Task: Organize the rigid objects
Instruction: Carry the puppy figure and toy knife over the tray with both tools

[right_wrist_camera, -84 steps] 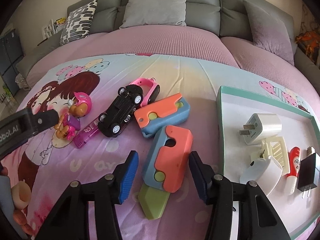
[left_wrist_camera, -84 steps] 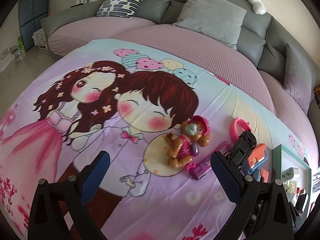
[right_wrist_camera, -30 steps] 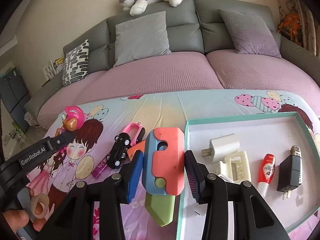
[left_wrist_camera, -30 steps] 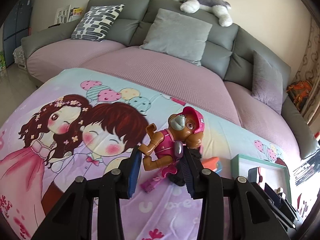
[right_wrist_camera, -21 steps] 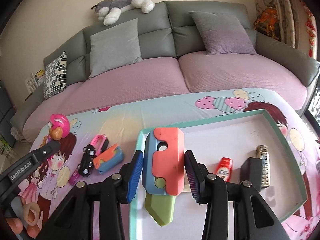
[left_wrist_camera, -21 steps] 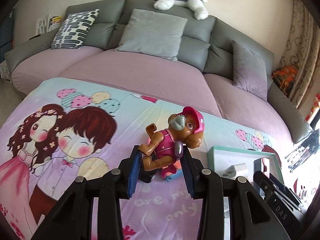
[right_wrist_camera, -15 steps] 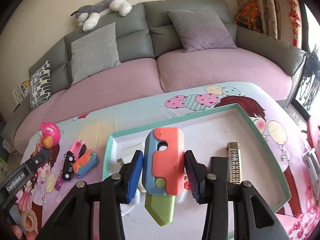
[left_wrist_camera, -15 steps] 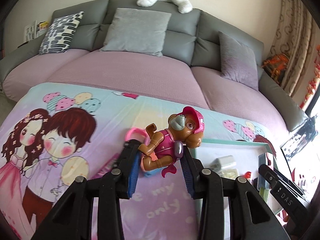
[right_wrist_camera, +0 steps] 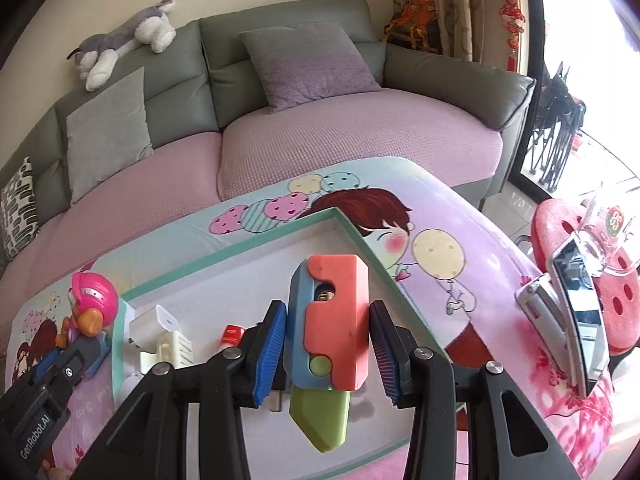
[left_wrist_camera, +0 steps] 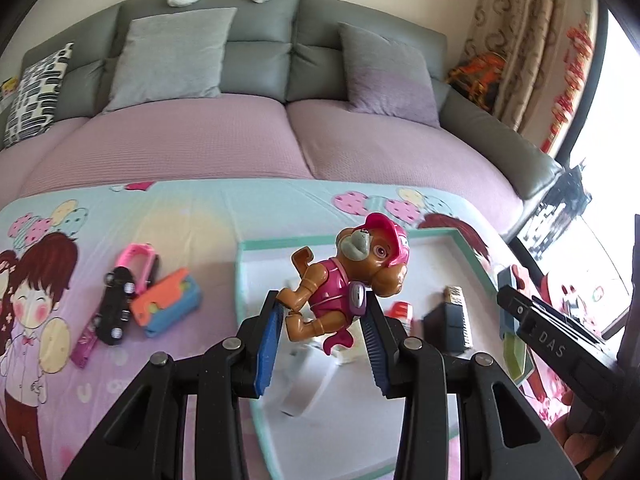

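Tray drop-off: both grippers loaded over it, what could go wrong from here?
1. The tray already holds chargers and a white clip; a released toy could land on them and tip or bounce.
2. The left gripper pinches the dog figure only low on its body, so it may swing out.
3. The carrot knife toy in the right gripper hangs near the tray's far corner; it could fall outside.

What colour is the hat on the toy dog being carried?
Bright pink; the toy dog wears it, clearest in the left wrist view.
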### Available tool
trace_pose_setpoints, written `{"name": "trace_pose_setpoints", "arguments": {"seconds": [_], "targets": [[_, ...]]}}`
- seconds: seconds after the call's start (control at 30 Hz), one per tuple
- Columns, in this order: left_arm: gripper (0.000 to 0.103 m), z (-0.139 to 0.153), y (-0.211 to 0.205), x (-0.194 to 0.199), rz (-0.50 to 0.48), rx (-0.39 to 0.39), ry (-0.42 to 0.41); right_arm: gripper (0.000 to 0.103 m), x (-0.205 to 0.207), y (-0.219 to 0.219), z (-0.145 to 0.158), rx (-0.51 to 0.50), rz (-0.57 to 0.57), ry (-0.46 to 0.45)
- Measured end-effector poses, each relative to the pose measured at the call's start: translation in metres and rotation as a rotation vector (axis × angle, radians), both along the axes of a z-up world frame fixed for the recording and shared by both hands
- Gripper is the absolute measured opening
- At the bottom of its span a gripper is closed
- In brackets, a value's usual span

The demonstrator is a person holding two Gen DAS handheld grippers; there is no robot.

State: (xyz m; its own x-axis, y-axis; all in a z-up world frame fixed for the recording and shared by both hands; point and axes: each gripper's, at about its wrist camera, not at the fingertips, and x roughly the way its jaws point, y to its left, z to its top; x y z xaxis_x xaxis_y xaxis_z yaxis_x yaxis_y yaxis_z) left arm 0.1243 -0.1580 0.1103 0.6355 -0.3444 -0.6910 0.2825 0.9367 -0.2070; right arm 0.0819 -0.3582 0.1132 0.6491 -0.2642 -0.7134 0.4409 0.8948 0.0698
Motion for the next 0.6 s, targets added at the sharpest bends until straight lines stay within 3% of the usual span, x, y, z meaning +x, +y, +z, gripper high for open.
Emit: {"name": "trace_pose_setpoints", "arguments": {"seconds": [0.3,0.6], "targets": [[0.041,-0.015,-0.041,-0.008,-0.104,0.007,0.058,0.045,0.0,-0.023,-0.023,0.018,-0.071,0.093],[0.041,-0.034,-0.049,-0.009,-0.11,0.045,0.122,0.045,0.005,-0.021,-0.037,0.032,-0.055,0.14]]}}
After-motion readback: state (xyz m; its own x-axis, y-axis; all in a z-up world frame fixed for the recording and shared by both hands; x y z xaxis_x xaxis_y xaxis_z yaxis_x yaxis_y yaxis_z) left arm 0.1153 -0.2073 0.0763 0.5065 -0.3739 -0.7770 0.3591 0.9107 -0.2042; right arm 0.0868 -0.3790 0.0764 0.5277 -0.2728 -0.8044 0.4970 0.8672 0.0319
